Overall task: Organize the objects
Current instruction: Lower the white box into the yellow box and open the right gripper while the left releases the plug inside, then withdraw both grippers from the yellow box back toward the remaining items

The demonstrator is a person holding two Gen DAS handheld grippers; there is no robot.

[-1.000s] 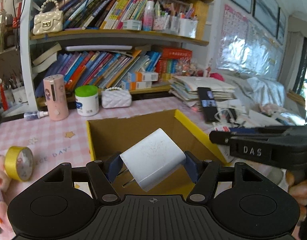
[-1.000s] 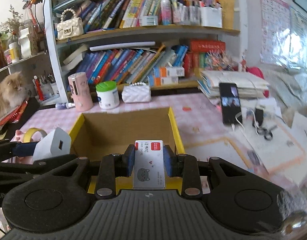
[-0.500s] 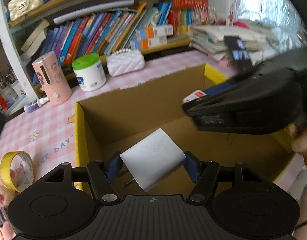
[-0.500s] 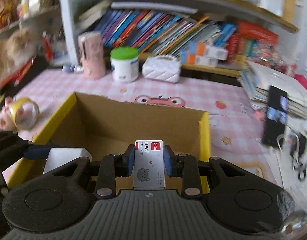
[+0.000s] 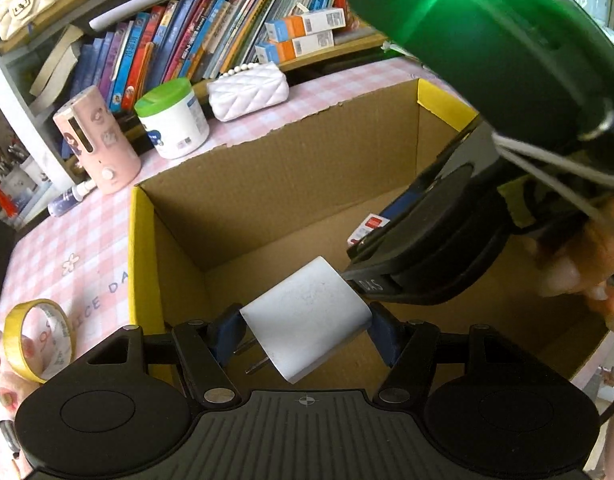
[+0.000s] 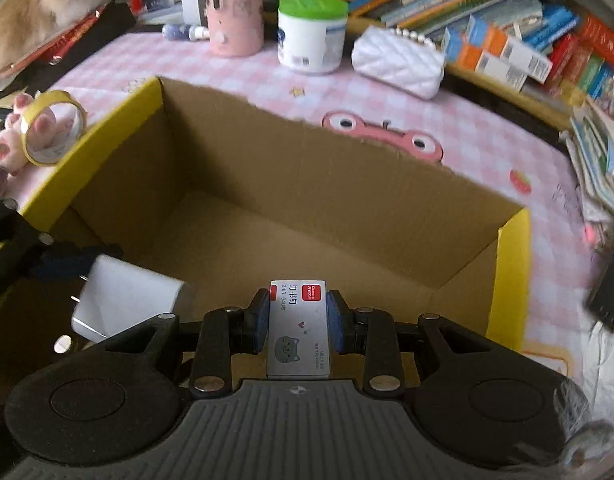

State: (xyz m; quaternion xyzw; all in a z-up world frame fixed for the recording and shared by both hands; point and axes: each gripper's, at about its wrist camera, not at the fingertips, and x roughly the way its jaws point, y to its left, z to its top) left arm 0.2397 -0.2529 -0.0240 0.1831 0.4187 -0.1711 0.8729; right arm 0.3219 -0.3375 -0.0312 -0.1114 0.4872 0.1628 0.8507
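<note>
An open cardboard box (image 5: 267,184) with yellow flap edges stands on the pink checked table; its bare brown inside also shows in the right wrist view (image 6: 307,184). My left gripper (image 5: 303,330) is shut on a white plug charger (image 5: 307,316), held inside the box near its front left. My right gripper (image 6: 298,322) is shut on a small silver staples box (image 6: 299,332) with a red label, held inside the box at its front. The charger also shows at the left in the right wrist view (image 6: 127,300). The right gripper's body (image 5: 447,248) crowds the left wrist view.
Behind the box stand a pink cylinder (image 5: 97,144), a white jar with a green lid (image 5: 173,120) and a white quilted purse (image 5: 247,88). A yellow tape roll (image 5: 39,338) lies left of the box. A cat (image 6: 51,4) sits at the far left. Bookshelves stand behind.
Both grippers have moved forward and down into the box, each still holding its object. The right gripper has come closer to the left one.
</note>
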